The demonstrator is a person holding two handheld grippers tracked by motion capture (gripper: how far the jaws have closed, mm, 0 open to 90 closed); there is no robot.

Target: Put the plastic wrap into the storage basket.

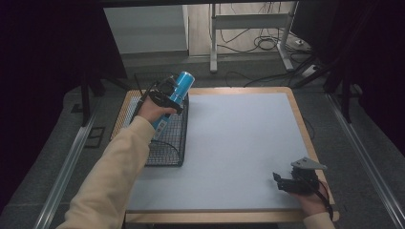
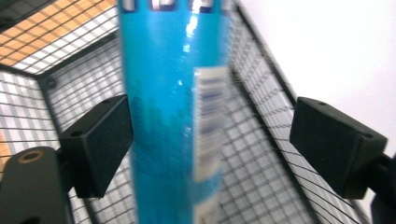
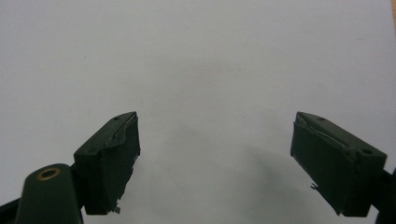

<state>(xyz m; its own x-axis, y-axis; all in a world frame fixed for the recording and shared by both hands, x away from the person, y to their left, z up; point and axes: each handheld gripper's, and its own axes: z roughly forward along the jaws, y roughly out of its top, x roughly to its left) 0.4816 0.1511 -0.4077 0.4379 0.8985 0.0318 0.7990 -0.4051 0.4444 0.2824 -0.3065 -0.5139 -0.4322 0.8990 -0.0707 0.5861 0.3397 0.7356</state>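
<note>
A tall blue can with a white label leans tilted over a black wire basket at the table's left side. My left gripper is around the can and open. In the left gripper view the can is blurred and stands between the jaws, against the left pad, while a wide gap separates it from the right pad. The basket's mesh lies below and behind it. My right gripper rests low at the table's front right, open with nothing between its fingers.
A pale grey mat covers most of the wooden table. The basket stands on the mat's left edge. Beyond the table are the floor, cables and a metal frame. Dark curtains hang at both sides.
</note>
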